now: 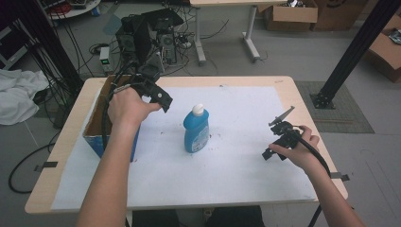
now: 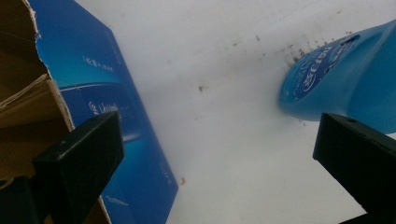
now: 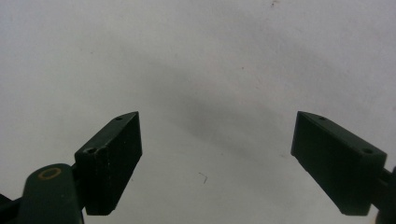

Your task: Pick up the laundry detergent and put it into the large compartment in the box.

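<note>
A blue bottle (image 1: 196,131) with a white cap stands upright in the middle of the white sheet (image 1: 236,161). An open blue cardboard box (image 1: 94,127) sits at the table's left edge. My left gripper (image 1: 152,94) hovers between box and bottle, open, nothing between its jaws. In the left gripper view its jaws (image 2: 217,135) stand wide apart, with the box (image 2: 107,93) on the left and the bottle (image 2: 345,79) lower body on the right. My right gripper (image 1: 275,135) is held low over the sheet at the right, open and empty. The right gripper (image 3: 217,135) looks down on bare white sheet (image 3: 210,56).
The wooden table (image 1: 302,109) borders the sheet on all sides. On the floor beyond it are a computer tower (image 1: 146,33) and cables. A black post (image 1: 352,52) stands at the right and a white cloth (image 1: 19,94) lies on the left.
</note>
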Demonstrator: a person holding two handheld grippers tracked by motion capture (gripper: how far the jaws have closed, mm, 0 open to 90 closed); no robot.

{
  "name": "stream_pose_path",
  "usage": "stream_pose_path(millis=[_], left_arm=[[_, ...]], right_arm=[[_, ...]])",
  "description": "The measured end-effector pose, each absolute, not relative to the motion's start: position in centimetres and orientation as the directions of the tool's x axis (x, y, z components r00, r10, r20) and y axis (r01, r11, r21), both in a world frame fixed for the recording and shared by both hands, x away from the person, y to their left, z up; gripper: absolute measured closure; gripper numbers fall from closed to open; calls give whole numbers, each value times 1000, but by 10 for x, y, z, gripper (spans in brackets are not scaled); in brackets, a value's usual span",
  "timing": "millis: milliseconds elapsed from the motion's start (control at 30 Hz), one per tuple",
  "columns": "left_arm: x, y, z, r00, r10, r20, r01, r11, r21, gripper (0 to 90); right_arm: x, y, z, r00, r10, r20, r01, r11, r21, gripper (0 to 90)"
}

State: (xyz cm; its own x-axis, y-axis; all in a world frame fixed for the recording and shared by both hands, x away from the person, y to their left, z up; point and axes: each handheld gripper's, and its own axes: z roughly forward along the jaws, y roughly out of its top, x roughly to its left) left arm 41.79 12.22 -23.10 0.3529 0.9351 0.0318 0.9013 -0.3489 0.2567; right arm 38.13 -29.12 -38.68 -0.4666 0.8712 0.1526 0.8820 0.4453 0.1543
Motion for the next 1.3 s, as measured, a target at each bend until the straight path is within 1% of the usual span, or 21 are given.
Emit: stream_pose_path(millis=[467, 733, 1133, 1300], left_arm=[[419, 118, -229, 378, 926, 22, 892, -370, 259, 26], [416, 111, -222, 412, 911, 14, 875, -400, 272, 27], [414, 78, -214, 500, 866, 14, 830, -484, 279, 26], [413, 63, -214, 523, 852, 29, 814, -509, 280, 23]], right_arm=[[382, -290, -388, -466, 870, 160, 883, 444, 153, 164], [382, -292, -389, -469, 869, 156, 881, 448, 156, 164], [381, -295, -386, -472, 867, 158, 879, 448, 166, 163], [380, -298, -388, -464, 871, 162, 883, 440, 165, 164]])
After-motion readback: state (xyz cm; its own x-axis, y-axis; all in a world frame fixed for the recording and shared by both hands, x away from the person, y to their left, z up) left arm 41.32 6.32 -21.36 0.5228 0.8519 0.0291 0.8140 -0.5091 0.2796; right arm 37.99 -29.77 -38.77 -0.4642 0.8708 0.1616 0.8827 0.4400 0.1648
